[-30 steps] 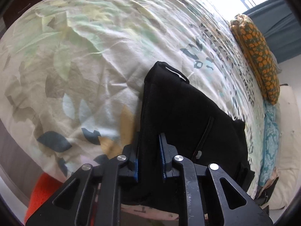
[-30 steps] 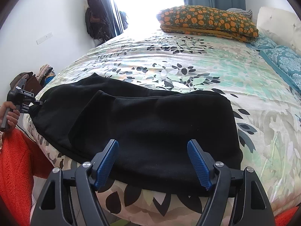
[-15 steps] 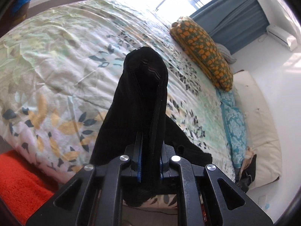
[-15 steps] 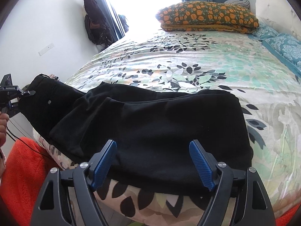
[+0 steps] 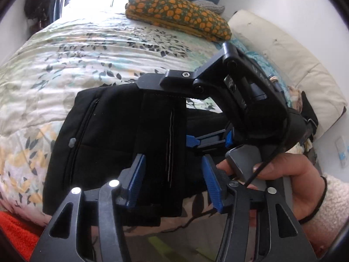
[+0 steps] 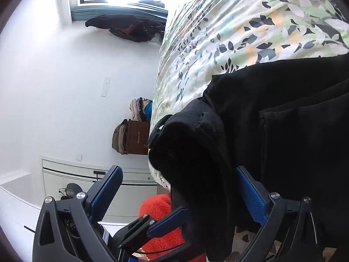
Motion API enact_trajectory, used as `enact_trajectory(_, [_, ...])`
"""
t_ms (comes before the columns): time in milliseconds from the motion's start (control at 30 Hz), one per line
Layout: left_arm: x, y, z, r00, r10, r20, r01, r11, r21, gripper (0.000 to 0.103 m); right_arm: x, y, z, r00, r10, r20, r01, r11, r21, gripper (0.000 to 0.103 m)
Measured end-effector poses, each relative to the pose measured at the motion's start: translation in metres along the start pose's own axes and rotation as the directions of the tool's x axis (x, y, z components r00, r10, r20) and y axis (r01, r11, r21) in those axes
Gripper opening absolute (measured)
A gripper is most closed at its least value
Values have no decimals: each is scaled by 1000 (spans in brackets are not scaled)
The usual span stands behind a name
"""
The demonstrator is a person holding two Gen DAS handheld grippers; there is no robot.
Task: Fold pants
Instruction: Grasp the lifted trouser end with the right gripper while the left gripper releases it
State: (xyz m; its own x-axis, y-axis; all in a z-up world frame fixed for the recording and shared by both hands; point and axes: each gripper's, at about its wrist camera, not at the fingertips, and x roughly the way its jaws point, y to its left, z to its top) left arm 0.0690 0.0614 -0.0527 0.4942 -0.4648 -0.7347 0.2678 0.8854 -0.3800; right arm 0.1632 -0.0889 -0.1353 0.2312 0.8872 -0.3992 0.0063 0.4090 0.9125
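The black pants (image 5: pixel 104 135) lie folded over at the near edge of the bed, with a zip pocket showing on the left. My left gripper (image 5: pixel 172 181) is open, its blue pads either side of a hanging band of the black cloth. My right gripper (image 5: pixel 209 139) shows in the left wrist view, held by a hand just right of the pants. In the right wrist view my right gripper (image 6: pixel 181 194) is open, and a bunched end of the pants (image 6: pixel 250 144) hangs between its pads. The left gripper's blue finger (image 6: pixel 165 222) pokes in below.
The floral bedspread (image 5: pixel 87 50) covers the bed, with an orange patterned pillow (image 5: pixel 176 15) and a cream headboard (image 5: pixel 290 69) at its far end. An orange fuzzy rug or garment (image 6: pixel 159 209) lies on the floor. A brown cabinet with bags (image 6: pixel 133 137) stands by the white wall.
My left gripper carried the pant end over across the pants and has opened, letting go of the cloth. My right gripper has swung round to meet it at that end.
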Motion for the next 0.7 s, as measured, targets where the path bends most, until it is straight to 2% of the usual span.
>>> enact_trajectory(67, [-24, 19, 0, 999, -13, 36, 16, 998, -66, 60, 3, -2, 0, 1000, -5, -4, 5, 1000, 4, 101])
enact_trajectory(133, [-47, 41, 1, 996, 8, 85, 3, 991, -131, 62, 10, 1, -2, 999, -43, -27, 42, 999, -33, 101])
enact_trajectory(233, [-75, 70, 1, 980, 110, 164, -72, 973, -218, 63, 24, 17, -13, 976, -206, -65, 194, 969, -150, 101])
enact_trajectory(300, [-83, 86, -1, 968, 166, 189, -111, 956, -273, 64, 24, 28, -25, 958, -280, -68, 255, 933, -254, 101])
enact_trajectory(333, [-85, 94, -3, 963, 192, 191, -129, 945, -301, 64, 27, 34, -32, 944, -323, -62, 291, 909, -300, 94])
enact_trajectory(367, [-85, 101, -5, 959, 212, 189, -143, 935, -326, 64, 31, 37, -36, 926, -371, -72, 326, 880, -345, 66])
enact_trajectory(400, [-82, 108, -9, 955, 233, 184, -159, 925, -346, 64, 34, 40, -40, 906, -417, -70, 363, 851, -379, 47])
enact_trajectory(433, [-78, 115, -11, 950, 259, 173, -181, 912, -369, 64, 34, 42, -42, 902, -428, -61, 374, 843, -386, 27])
enact_trajectory(500, [-68, 128, -18, 948, 283, 146, -203, 890, -409, 64, 24, 49, -41, 926, -376, -45, 334, 868, -367, 24])
enact_trajectory(567, [-63, 136, -26, 949, 289, 122, -209, 873, -441, 64, 7, 63, -33, 966, -259, -27, 235, 912, -337, 22])
enact_trajectory(633, [-62, 139, -29, 952, 285, 116, -204, 867, -455, 64, -18, 78, -23, 986, -168, -14, 155, 937, -314, 22])
enact_trajectory(700, [-62, 135, -27, 950, 283, 133, -197, 871, -450, 64, -49, 85, -12, 995, -97, 4, 94, 950, -296, 22])
